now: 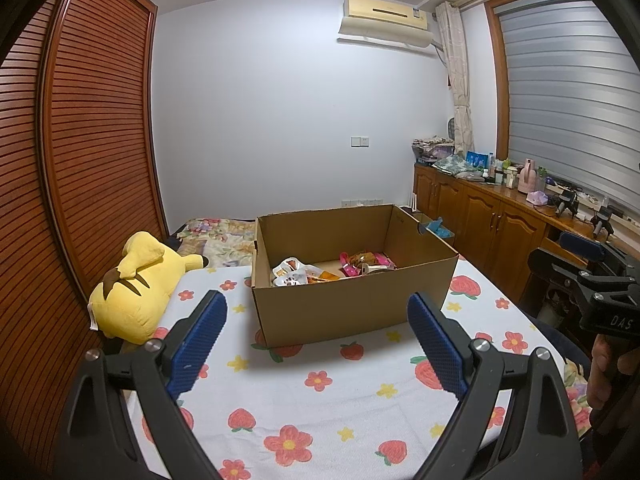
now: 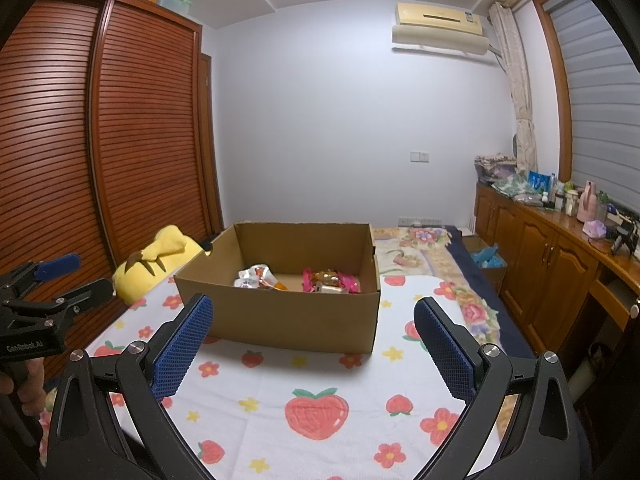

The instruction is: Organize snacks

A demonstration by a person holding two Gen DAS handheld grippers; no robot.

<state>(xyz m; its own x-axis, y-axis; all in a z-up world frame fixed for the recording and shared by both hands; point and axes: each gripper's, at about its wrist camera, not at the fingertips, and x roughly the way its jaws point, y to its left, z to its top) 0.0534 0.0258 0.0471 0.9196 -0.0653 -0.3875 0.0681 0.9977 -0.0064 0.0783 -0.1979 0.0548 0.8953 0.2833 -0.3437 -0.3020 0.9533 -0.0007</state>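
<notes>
An open cardboard box (image 1: 352, 304) (image 2: 288, 316) stands on a bed with a strawberry-print blanket. Inside lie several snack packets: white and orange ones (image 1: 294, 272) (image 2: 258, 276) on the left, pink and gold ones (image 1: 366, 264) (image 2: 330, 280) on the right. My left gripper (image 1: 318, 316) is open and empty, held above the blanket in front of the box. My right gripper (image 2: 314, 320) is open and empty, also short of the box's near wall. Each gripper shows at the edge of the other's view: the right one (image 1: 600, 276), the left one (image 2: 48, 284).
A yellow plush toy (image 1: 136, 284) (image 2: 164, 256) lies left of the box by the slatted wooden wardrobe (image 1: 80, 160). A wooden cabinet (image 2: 560, 264) with bottles and clutter runs along the right wall. A floral quilt (image 2: 420, 248) lies behind the box.
</notes>
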